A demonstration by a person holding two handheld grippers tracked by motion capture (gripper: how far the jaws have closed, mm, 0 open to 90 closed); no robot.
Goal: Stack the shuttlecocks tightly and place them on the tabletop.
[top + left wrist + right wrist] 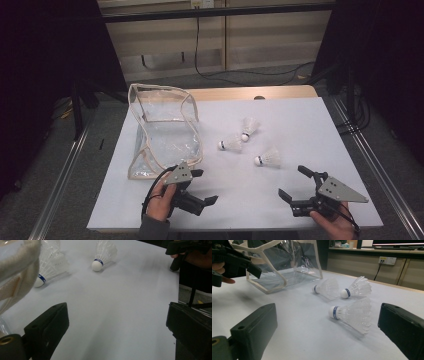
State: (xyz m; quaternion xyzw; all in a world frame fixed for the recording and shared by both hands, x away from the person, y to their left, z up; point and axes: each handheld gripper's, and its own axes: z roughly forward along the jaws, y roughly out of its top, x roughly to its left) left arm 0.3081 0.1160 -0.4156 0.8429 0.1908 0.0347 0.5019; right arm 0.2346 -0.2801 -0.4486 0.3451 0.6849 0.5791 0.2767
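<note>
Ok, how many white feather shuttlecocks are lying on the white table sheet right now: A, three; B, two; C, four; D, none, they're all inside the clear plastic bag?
A: the high view shows three white feather shuttlecocks lying loose on the white table sheet, all outside the clear plastic bag to their left.

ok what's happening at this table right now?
A person holds a two-jaw gripper in each hand over a white table. Both are open and hold nothing. The left gripper sits by the near corner of a clear bag with beige trim, which stands open. The right gripper is near the table's front edge, just short of the closest of three shuttlecocks. The other two lie farther back. All three lie on the table, outside the bag.
</note>
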